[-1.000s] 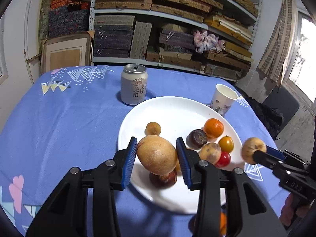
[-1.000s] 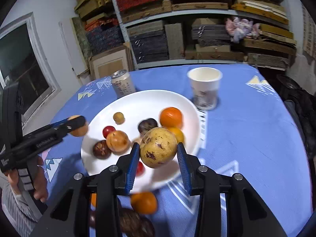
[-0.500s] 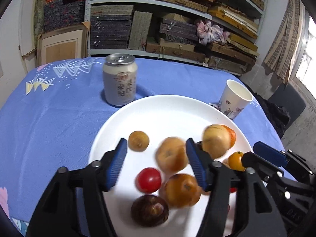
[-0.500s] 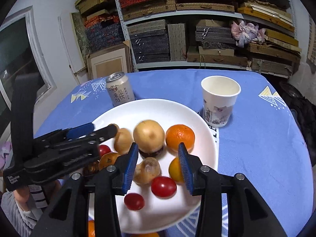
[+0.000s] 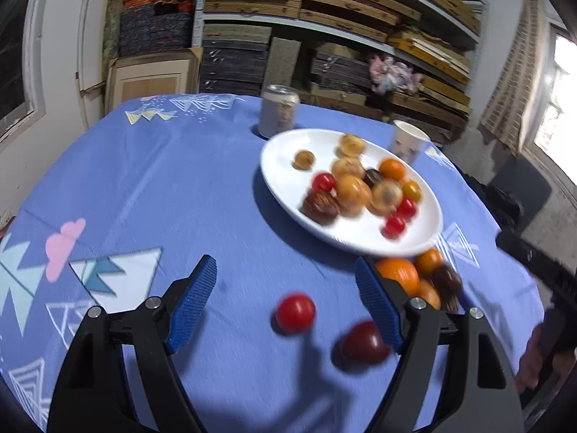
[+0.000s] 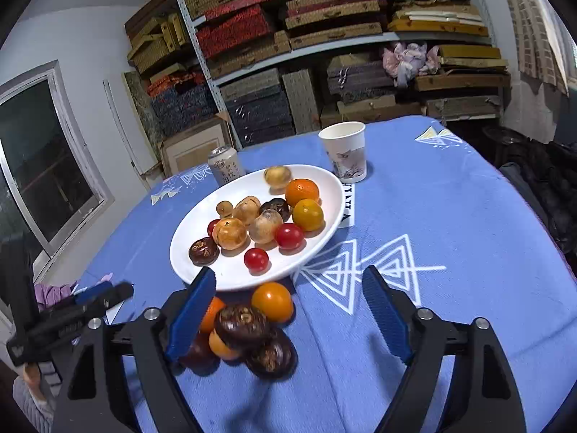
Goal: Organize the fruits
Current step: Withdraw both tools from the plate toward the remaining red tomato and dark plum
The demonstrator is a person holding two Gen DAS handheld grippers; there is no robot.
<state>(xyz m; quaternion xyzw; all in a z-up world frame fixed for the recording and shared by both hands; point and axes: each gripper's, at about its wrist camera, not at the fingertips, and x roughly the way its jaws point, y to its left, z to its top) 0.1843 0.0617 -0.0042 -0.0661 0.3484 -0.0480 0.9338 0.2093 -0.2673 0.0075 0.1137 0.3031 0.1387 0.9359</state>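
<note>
A white plate (image 5: 288,187) (image 6: 202,231) holds several small fruits: tan, orange, dark brown and red ones. My left gripper (image 5: 288,303) is open and empty above the blue cloth. A red tomato (image 5: 295,313) and a dark red fruit (image 5: 364,342) lie between its fingers. A pile of oranges and dark fruits (image 5: 422,281) lies just beyond its right finger, off the plate. My right gripper (image 6: 288,310) is open and empty over that same pile (image 6: 245,328), near the plate's front rim.
A drink can (image 5: 279,115) (image 6: 225,169) and a paper cup (image 5: 407,140) (image 6: 344,151) stand behind the plate. Shelves of boxes line the back wall. The left gripper (image 6: 72,317) shows at the right wrist view's left edge.
Both grippers let go of their tan fruits onto the plate, opened wide and pulled back toward the table's near side. The left view now faces loose fruits on the cloth.
</note>
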